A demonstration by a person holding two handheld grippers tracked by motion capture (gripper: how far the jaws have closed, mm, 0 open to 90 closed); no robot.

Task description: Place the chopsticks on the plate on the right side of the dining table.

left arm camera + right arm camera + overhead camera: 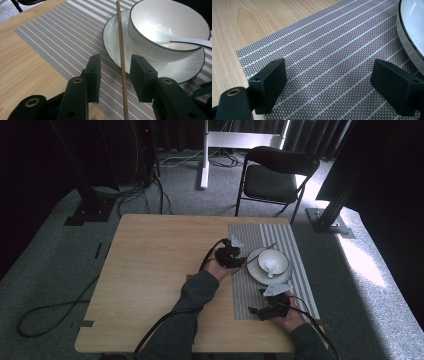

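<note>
Chopstick (122,57) against plate (110,40) rim

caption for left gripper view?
Left gripper open astride thin wooden chopstick leaning on white plate.

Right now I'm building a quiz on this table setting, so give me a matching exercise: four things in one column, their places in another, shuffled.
Things:
1. spoon
2. bowl
3. chopstick
4. plate

Places:
A. on the striped placemat
B. in the bowl
C. between the left gripper jaws, untouched
D. on the plate

Pairs: 1-B, 2-D, 3-C, 4-A
</note>
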